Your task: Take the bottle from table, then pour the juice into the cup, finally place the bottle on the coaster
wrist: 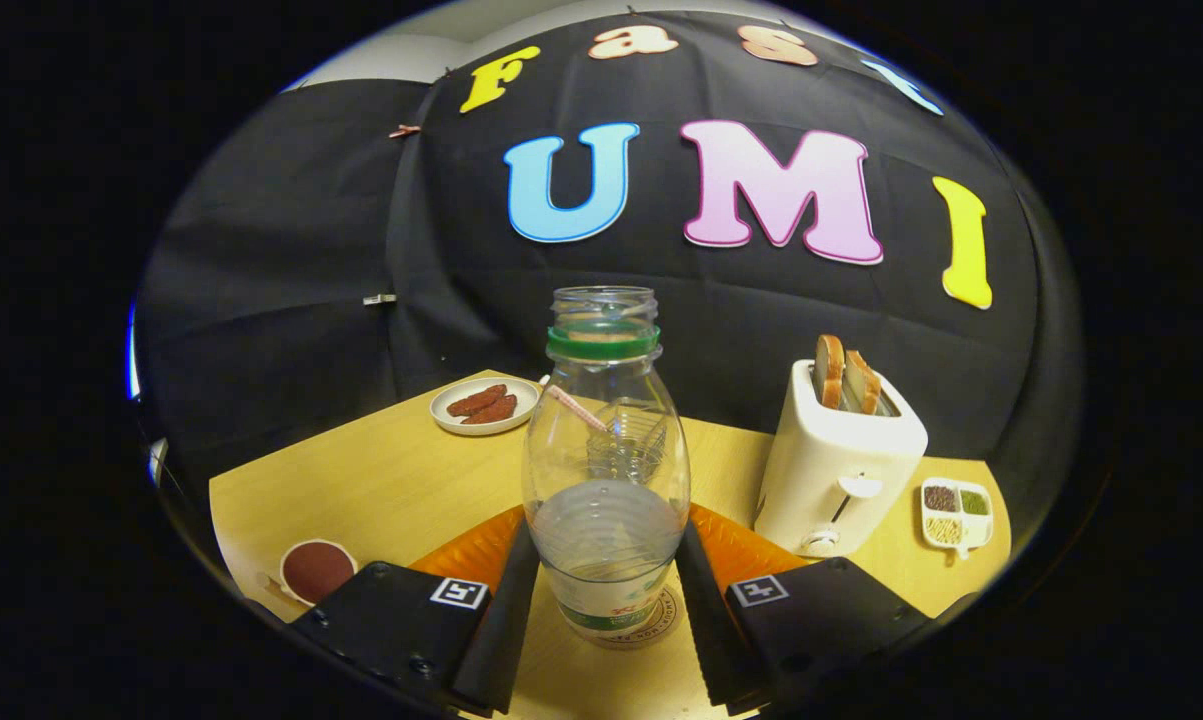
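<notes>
Gripper (606, 600) fingers clamp both sides of the uncapped bottle (606, 470), which stands upright on the coaster (651, 628); toaster (841, 470) to the right.

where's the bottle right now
In the gripper view the bottle stands upright between the gripper fingers, its base on a round coaster, with the toaster beyond to its right.

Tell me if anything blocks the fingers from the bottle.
Nothing visible does. The bottle stands upright between the gripper fingers, on a round coaster, with the fingers at its lower sides.
</notes>
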{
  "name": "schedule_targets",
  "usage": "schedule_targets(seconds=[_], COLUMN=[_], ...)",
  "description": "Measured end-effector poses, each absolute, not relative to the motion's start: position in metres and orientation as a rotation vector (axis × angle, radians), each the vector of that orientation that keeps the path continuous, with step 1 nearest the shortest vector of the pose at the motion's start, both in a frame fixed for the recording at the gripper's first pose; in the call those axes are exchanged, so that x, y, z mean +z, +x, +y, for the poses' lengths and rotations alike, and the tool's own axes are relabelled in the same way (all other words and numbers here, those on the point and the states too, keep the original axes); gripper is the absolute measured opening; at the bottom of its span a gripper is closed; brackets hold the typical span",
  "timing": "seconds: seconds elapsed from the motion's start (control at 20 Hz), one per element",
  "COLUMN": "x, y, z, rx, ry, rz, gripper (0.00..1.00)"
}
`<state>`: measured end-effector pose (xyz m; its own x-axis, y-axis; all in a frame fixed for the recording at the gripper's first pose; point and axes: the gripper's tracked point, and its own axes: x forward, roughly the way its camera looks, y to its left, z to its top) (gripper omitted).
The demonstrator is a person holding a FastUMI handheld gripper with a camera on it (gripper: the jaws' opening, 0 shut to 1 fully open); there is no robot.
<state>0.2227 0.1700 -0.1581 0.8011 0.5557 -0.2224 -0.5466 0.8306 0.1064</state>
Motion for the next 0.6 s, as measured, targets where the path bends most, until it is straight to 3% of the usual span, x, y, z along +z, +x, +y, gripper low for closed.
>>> schedule_targets(seconds=[0.6], x=[-0.183], y=[0.247], z=[0.167], rx=[0.569], ry=[0.065], rz=[0.261], gripper=[0.74])
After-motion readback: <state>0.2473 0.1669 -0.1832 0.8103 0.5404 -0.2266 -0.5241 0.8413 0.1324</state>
